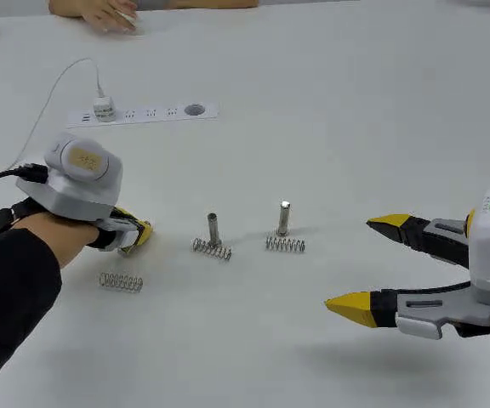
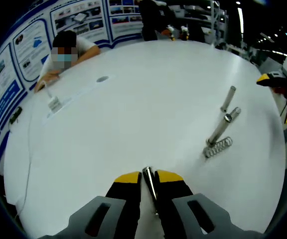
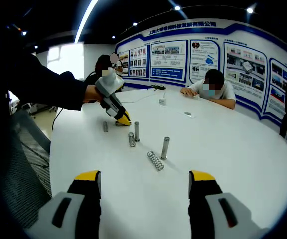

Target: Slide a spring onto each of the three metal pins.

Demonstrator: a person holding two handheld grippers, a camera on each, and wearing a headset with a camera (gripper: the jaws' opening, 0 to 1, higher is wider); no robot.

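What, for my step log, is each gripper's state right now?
Left gripper: shut on a metal pin.
Right gripper: open, holding nothing.

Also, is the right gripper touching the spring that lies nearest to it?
Apart. The head view shows a stretch of bare table between the right gripper, jaws open, and that spring.

I see two short steel pins standing upright, near each other: left pin (image 1: 213,228) and right pin (image 1: 284,218). First spring (image 1: 212,249) lies flat at the left pin's foot. Second spring (image 1: 285,245) lies flat just beside the right pin's foot. Third spring (image 1: 121,281) lies flat, apart, further left. Third pin (image 2: 149,183) sits clamped between the jaws of the left gripper (image 2: 148,175)
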